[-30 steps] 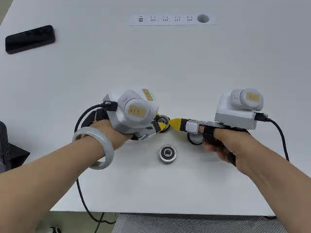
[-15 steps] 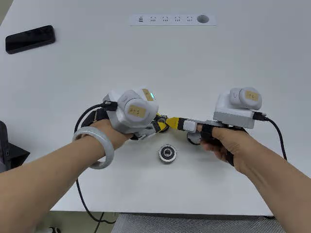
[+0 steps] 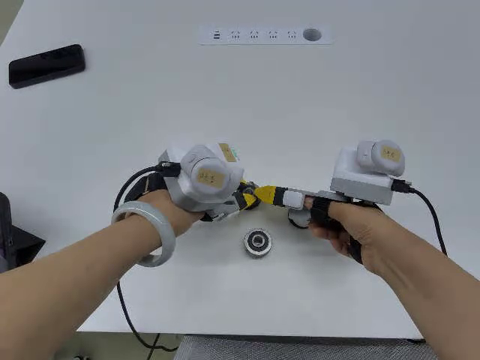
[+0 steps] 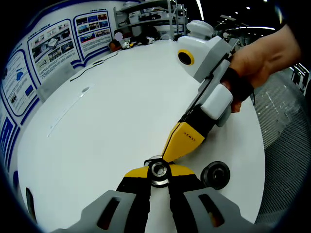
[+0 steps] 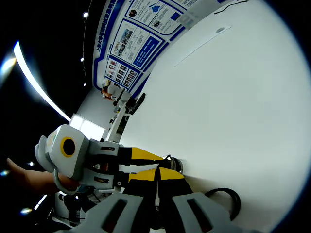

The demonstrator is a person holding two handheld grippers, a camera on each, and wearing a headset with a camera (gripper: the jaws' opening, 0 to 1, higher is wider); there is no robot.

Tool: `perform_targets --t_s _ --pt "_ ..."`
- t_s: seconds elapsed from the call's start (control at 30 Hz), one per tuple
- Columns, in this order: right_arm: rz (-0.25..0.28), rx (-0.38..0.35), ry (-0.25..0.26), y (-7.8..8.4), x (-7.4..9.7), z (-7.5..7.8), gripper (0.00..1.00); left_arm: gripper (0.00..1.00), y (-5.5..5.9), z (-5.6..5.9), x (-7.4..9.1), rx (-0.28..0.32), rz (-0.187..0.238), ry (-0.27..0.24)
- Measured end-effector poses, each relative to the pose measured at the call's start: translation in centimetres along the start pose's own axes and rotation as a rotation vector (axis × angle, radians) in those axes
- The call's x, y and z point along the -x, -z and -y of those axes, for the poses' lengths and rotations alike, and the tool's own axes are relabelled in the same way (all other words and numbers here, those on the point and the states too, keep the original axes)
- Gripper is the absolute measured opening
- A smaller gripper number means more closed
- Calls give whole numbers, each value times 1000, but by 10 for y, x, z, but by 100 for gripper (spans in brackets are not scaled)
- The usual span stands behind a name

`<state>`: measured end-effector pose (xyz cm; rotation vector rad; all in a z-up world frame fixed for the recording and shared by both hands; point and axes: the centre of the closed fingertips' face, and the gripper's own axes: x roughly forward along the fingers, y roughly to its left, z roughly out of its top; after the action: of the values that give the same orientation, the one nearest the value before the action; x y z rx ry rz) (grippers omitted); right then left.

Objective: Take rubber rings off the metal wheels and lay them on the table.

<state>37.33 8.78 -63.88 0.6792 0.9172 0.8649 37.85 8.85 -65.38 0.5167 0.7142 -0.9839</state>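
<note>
The left gripper [image 4: 158, 174] has its fingers closed on a wheel [image 4: 158, 168] just above the tabletop [image 3: 300, 105]. The right gripper [image 5: 157, 175] has its fingers pressed together, tips against that wheel. A second wheel [image 3: 257, 241], with its black ring on, lies nearby.

Table [image 3: 360, 90]: white. Held wheel [image 4: 158, 170]: silver. Loose wheel [image 3: 258, 241]: silver hub, black ring. Left gripper [image 3: 249, 195]: yellow-and-black jaws. Phone [image 3: 46, 64]: black.
</note>
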Motion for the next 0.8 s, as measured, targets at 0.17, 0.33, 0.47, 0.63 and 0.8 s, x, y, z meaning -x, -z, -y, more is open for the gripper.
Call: perform_targets --t_s 0.17,0.33,0.47,0.63,0.8 --pt "1 -7 -13 1 2 -2 1 14 -1 0 0 -1 0 1" --pt "-1 -3 -26 2 3 -6 1 14 -1 1 0 -3 0 1" --pt "9 -26 -32 3 4 -7 1 14 0 1 0 -4 -1 0" --pt "20 -71 -29 3 4 -6 1 14 0 1 0 -6 2 0" --pt "33 -91 3 2 3 1 2 14 -1 1 0 -15 1 1"
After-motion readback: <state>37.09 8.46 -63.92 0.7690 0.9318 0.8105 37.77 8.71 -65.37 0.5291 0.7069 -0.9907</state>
